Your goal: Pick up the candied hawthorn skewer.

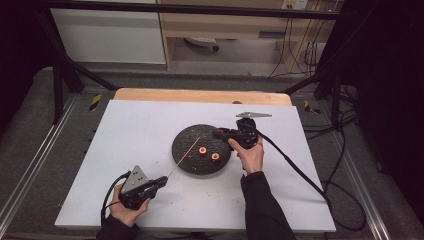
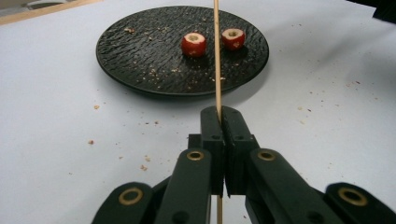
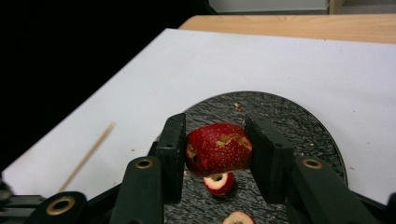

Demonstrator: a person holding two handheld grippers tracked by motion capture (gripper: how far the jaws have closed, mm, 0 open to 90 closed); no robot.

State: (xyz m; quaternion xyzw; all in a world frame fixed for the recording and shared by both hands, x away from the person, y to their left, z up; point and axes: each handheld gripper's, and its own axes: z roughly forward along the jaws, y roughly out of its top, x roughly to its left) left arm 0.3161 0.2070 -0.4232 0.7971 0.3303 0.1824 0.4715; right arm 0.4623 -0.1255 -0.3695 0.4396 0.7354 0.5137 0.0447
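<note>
Threading fruit onto a stick, by the look of it, so biggest thing first:

bench: white top (image 1: 145, 130), crumbs scattered all over it, wooden edge at the far side.

plate: dark textured round one (image 1: 192, 162), sitting roughly mid-bench. Stiff and heavy enough to stay put, I'd guess.

right claw: (image 3: 218, 151) pinching a red fruit piece (image 3: 219, 154) side to side, lifted just above the plate's far part. The flesh is already torn on top, so I'd call it soft and bruisable, with smooth skin that could slip. Gentle squeeze on the flanks, leaving the cored middle free, seems right.

left claw: (image 2: 219, 122) pressed together on the skewer, down near the front of the bench, well apart from the plate.

skewer: thin wooden stick (image 2: 216, 56), gripped at its near end, the rest reaching out over the plate. Light and bendy, probably snaps if forced, so gripping closer to the tip would steady it.

loose pieces: two small red cored bits (image 2: 194, 44) (image 2: 233, 38) lying side by side on the plate, holes up.
</note>
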